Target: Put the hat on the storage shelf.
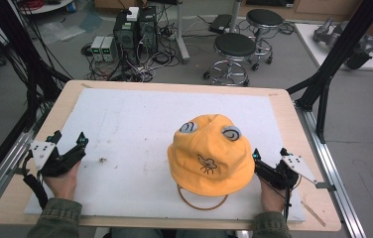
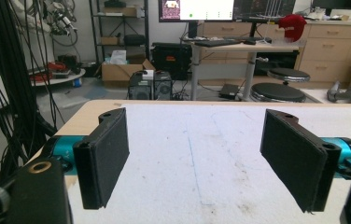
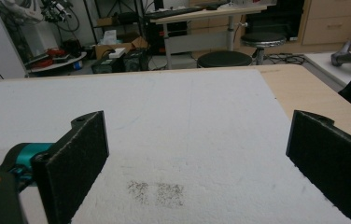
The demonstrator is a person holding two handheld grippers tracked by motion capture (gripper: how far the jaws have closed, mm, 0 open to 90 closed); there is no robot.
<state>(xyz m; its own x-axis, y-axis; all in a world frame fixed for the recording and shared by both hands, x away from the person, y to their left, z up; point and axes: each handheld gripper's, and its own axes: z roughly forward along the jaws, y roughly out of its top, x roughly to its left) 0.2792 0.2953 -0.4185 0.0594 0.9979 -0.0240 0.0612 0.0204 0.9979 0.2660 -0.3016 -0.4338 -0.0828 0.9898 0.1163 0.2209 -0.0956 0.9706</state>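
Yellow bucket hat (image 1: 211, 153) sits crown-up on white foam mat (image 1: 125, 129), right of centre, toward near edge. Two grey eye patches on far side of crown, small insect print on near side. Brown ring (image 1: 202, 201) pokes out from under near brim, partly hidden by hat.

R gripper (image 1: 269, 162): just beside hat's right brim, near-right corner of mat, jaws spread wide; nothing between them. Can't tell if tips touch brim. Right gripper view has only bare mat between the pads (image 3: 75, 163), some dark specks on it; so jaws aim far-ward, past the hat, not at it.

L gripper (image 1: 68, 144): near-left of mat, well apart from hat, jaws spread, empty. Left gripper view: pads (image 2: 103, 156) frame bare mat, stools and desks beyond.

Key relation: hat lies left of R gripper, right of L gripper; R hand much nearer. Hat roughly round, no clear long axis. Judgement: R would need to turn leftward to take the brim; L has a long reach across the mat.
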